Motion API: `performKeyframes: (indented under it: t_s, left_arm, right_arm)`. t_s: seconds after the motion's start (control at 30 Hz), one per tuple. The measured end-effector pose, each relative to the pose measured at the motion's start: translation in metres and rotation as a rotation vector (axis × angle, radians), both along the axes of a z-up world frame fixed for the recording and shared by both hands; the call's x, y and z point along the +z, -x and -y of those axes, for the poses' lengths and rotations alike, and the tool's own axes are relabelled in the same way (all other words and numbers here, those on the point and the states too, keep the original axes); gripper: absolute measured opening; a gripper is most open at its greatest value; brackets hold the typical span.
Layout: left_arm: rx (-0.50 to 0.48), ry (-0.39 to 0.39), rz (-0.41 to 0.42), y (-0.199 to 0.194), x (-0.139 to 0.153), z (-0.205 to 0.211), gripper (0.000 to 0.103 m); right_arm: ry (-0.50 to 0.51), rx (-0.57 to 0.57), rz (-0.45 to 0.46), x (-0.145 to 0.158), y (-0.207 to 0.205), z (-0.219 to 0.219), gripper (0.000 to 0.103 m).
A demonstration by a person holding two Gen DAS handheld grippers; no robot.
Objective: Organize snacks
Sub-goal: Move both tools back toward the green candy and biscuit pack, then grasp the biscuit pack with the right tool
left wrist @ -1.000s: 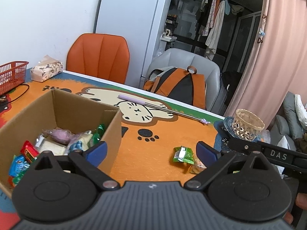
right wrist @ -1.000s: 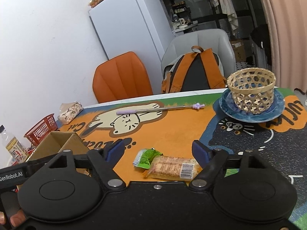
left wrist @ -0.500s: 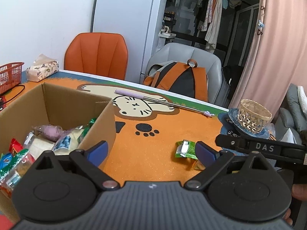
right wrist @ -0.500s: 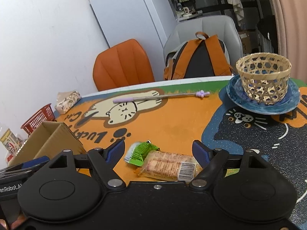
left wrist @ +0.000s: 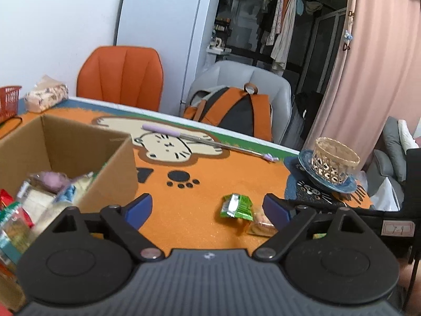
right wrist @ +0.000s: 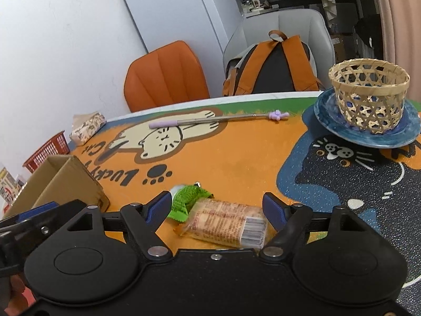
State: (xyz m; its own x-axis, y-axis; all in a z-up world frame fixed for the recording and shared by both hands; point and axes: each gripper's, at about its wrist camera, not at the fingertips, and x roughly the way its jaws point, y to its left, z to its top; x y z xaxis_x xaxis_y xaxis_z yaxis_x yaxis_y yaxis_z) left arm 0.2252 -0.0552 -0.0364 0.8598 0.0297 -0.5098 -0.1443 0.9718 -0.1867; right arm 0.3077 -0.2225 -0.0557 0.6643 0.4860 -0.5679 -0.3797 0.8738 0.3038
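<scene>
Right gripper (right wrist: 215,208) jaws are standing apart, untouching, around the cracker packet (right wrist: 226,222) and green snack packet (right wrist: 188,201). Left gripper (left wrist: 208,208) jaws, just narrowing, are gaping; both packets are lying toward its right jaw.

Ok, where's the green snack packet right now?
In the right wrist view the green snack packet lies on the orange mat, just ahead of the right tool's left finger, touching the tan wrapped snack bar, right of the cardboard box.
</scene>
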Motion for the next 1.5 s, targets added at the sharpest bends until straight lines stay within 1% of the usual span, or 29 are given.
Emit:
performKeyframes:
  t_s: [0.13,0.2,0.27,0.47,0.5,0.53,0.6,0.7,0.8,0.83,0.87,0.93,0.97,1.07,1.13,1.3,1.4,1.47,1.5]
  left_arm:
    - [-0.003,0.013,-0.018,-0.004,-0.006,0.000,0.089]
    - [-0.003,0.027,-0.035,-0.007,-0.010,-0.001,0.086]
    - [-0.008,0.042,-0.044,-0.008,-0.013,-0.001,0.086]
    - [-0.006,0.046,-0.064,-0.008,-0.018,-0.003,0.085]
    - [-0.005,0.045,-0.065,-0.007,-0.018,-0.003,0.085]
    - [-0.004,0.045,-0.066,-0.007,-0.018,-0.003,0.085]
    - [-0.003,0.044,-0.066,-0.006,-0.018,-0.003,0.085]
    - [-0.002,0.044,-0.064,-0.004,-0.017,-0.003,0.085]
    - [0.004,0.043,-0.067,-0.005,-0.018,-0.004,0.085]
    - [0.008,0.043,-0.071,-0.007,-0.018,-0.005,0.085]
    - [0.011,0.043,-0.074,-0.008,-0.019,-0.005,0.085]
    - [0.012,0.043,-0.080,-0.009,-0.021,-0.005,0.085]
    - [0.011,0.041,-0.082,-0.009,-0.022,-0.005,0.085]
    - [0.007,0.039,-0.088,-0.012,-0.025,-0.004,0.085]
    - [0.006,0.047,-0.097,-0.014,-0.028,-0.005,0.085]
    - [0.003,0.046,-0.107,-0.017,-0.032,-0.005,0.085]
    - [0.002,0.041,-0.113,-0.019,-0.033,-0.005,0.085]
    - [0.001,0.036,-0.115,-0.019,-0.033,-0.004,0.085]
    - [0.001,0.033,-0.117,-0.019,-0.034,-0.004,0.085]
  right_arm:
    - [0.012,0.015,-0.005,-0.001,0.008,0.001,0.070]
    - [0.029,0.021,-0.001,-0.001,0.012,0.000,0.069]
    - [0.056,0.029,0.011,-0.002,0.017,-0.003,0.067]
    - [0.109,0.039,0.035,-0.003,0.026,-0.008,0.059]
    - [0.116,0.042,0.039,-0.003,0.027,-0.008,0.057]
    - [0.119,0.043,0.036,-0.003,0.028,-0.008,0.053]
    - [0.105,0.040,0.030,0.000,0.026,-0.006,0.049]
    - [0.093,0.020,0.060,0.008,0.019,-0.004,0.050]
    - [0.094,0.027,0.071,0.012,0.008,-0.005,0.057]
    - [0.100,0.030,0.074,0.012,0.005,-0.007,0.057]
    - [0.110,0.033,0.075,0.010,0.003,-0.008,0.058]
    - [0.123,0.041,0.072,0.006,-0.002,-0.010,0.067]
    - [0.128,0.042,0.068,0.003,-0.003,-0.011,0.069]
    - [0.138,0.041,0.042,-0.005,-0.003,-0.010,0.070]
    - [0.144,0.057,0.045,-0.006,0.002,-0.010,0.071]
    - [0.189,0.074,0.055,-0.010,0.010,-0.014,0.071]
    - [0.198,0.084,0.013,-0.019,0.008,-0.014,0.062]
    - [0.215,0.086,0.037,-0.020,0.012,-0.016,0.058]
    - [0.218,0.084,0.039,-0.019,0.013,-0.015,0.052]
